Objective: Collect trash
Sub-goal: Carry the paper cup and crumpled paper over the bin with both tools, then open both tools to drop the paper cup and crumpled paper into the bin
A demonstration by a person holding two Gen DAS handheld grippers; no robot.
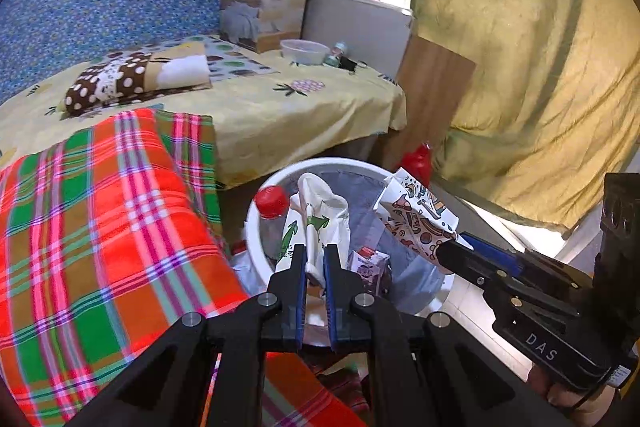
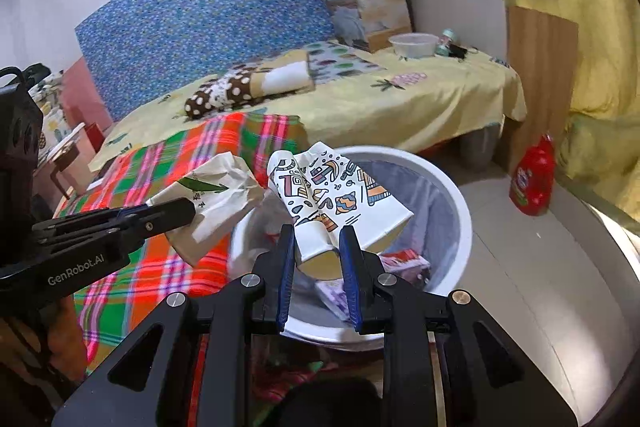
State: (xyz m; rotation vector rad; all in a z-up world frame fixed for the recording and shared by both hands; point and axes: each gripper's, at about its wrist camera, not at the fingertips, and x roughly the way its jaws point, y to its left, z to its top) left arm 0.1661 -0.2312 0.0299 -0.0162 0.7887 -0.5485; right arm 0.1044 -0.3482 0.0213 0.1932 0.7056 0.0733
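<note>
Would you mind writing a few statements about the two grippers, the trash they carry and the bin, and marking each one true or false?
1. The left hand-held gripper grips a crumpled white paper bag with green arrows. True.
2. The right hand-held gripper is empty. False: it is shut on a crushed paper cup with colourful doodles.
3. The white trash bin already holds trash. True: a red-capped bottle and a small carton are inside.
4. The red detergent bottle stands on the bed. False: it stands on the floor beside a wooden board.
</note>
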